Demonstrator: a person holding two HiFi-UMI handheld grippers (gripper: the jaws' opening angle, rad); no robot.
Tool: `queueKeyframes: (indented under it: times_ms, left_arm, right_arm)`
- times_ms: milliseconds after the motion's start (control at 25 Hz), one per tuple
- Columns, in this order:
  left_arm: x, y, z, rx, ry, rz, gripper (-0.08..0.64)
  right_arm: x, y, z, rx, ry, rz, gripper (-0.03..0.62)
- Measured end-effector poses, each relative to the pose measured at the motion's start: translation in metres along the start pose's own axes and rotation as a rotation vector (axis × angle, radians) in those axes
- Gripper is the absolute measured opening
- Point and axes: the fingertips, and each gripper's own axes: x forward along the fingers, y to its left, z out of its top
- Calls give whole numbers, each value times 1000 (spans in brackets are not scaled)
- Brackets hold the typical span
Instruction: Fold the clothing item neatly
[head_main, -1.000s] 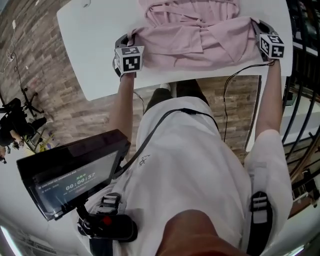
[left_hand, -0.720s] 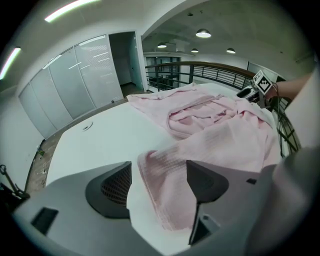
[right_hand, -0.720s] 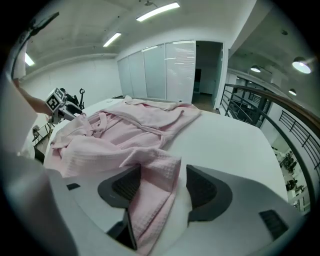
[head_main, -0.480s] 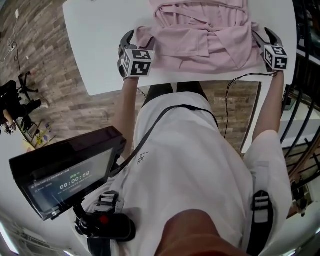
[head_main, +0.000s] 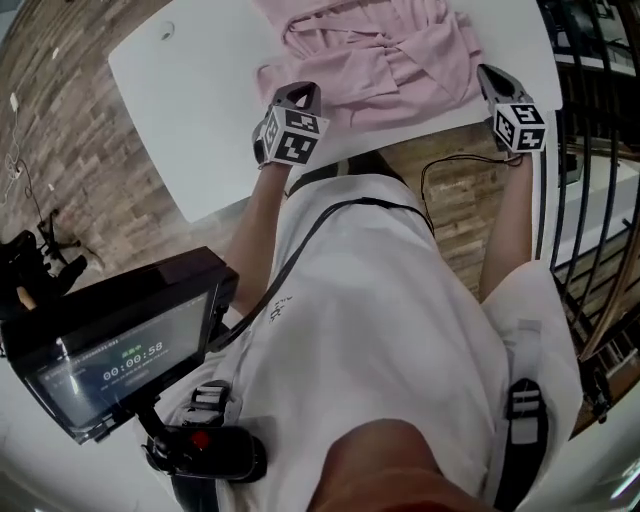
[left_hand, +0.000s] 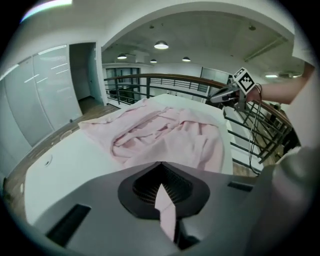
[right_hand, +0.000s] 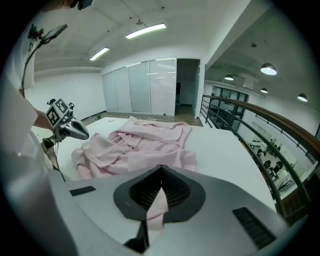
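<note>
A pink garment (head_main: 390, 50) lies crumpled on the white table (head_main: 200, 90), its near hem toward me. My left gripper (head_main: 300, 93) is at the hem's left corner and my right gripper (head_main: 487, 72) at its right corner. In the left gripper view the jaws (left_hand: 162, 172) have just been closing and stand shut, with a strip of pink cloth pinched between them and the garment (left_hand: 160, 135) spread beyond. The right gripper view shows the same: the jaws (right_hand: 161, 172) have just closed on a pink strip, with the garment (right_hand: 145, 145) ahead. Each gripper shows in the other's view.
The table's near edge runs just under both grippers, with brick floor (head_main: 90, 180) below it. A black cable (head_main: 450, 165) hangs from the right gripper. A dark railing (head_main: 590, 150) stands close on the right. A screen device (head_main: 120, 350) hangs at my chest.
Both grippers moved along the near edge and rose a little, and the left one came inward. The hem between them now looks narrower and more bunched. The head view has swung.
</note>
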Motion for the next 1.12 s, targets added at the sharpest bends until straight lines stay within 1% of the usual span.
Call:
queueKeyframes:
  times_ms: [200,280,400,480,560,680,760,840,920,1000,1120]
  left_arm:
    - [16,-51,5,115,0,-164,3]
    - [21,-69,7,165,8,-209,3]
    - [23,-88,5,209,18,-255,3]
    - [27,-96,4,225,25,-277,3]
    - [34,-107,5,228,39,-295,3]
    - [45,-125,11,223,57,-309,3]
    - [46,-126,10,208,54,-304,3]
    - [40,-113,3,202,42,-288,3]
    - [28,-97,-12,187,44,-266,3]
    - [14,-86,-28,154,52,-236,3]
    - [0,-77,-36,115,38,-202,3]
  right_arm:
    - [-15,43,-57,58,74,-24,5]
    - [-13,52,-70,57,95,-46,5]
    - [-6,57,-76,58,107,-80,12]
    - [3,53,-74,73,103,-85,59]
    - [11,43,-75,74,117,-71,97]
    - [22,22,-79,53,139,-41,115]
    - [30,16,-68,11,127,-29,114]
    - [43,21,-48,-85,118,-30,114]
    - [59,36,-31,-238,139,-6,114]
    - [71,55,-23,-456,185,57,114]
    - [76,78,-26,-823,275,172,114]
